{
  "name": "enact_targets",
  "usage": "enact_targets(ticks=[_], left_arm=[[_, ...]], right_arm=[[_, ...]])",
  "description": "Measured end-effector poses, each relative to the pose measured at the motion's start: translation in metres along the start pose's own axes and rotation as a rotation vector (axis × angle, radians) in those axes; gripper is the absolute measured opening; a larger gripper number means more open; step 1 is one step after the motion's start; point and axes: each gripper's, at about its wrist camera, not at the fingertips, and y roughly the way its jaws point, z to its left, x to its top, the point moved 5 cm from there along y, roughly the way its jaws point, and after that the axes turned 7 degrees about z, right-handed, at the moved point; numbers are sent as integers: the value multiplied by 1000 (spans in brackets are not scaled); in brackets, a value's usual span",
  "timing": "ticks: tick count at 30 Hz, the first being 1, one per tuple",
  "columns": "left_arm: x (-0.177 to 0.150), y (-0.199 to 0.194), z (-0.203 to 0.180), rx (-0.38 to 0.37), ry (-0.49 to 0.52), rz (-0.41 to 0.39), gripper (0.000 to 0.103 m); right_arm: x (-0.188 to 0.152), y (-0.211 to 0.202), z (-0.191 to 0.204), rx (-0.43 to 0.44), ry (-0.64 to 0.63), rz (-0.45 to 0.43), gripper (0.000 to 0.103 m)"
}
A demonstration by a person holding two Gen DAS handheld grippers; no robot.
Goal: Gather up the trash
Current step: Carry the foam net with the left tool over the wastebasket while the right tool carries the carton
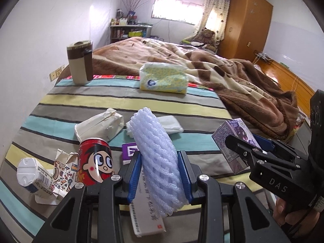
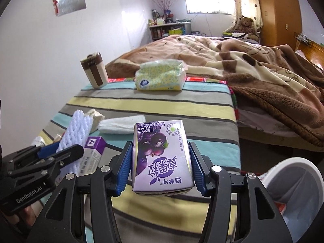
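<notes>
Trash is clamped in both grippers above the striped table: foam net (image 1: 157, 158) by the left gripper (image 1: 160, 174), purple milk carton (image 2: 161, 158) by the right gripper (image 2: 161, 170). Both should probably be kept squeezed till carried over the white bin (image 2: 293, 184).

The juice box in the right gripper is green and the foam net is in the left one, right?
Not quite. The juice box in the right gripper is purple, with dark grapes on it, as the right wrist view shows. The foam net is indeed in the left gripper.
</notes>
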Motion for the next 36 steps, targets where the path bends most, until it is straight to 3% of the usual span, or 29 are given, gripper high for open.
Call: enact_targets(ticks=[19, 36], left_arm=[[-22, -66, -75, -115, 134, -100, 37], [-37, -79, -167, -243, 297, -106, 37]], right_arm=[[-28, -81, -32, -56, 115, -147, 55], [-58, -123, -90, -182, 239, -202, 55]])
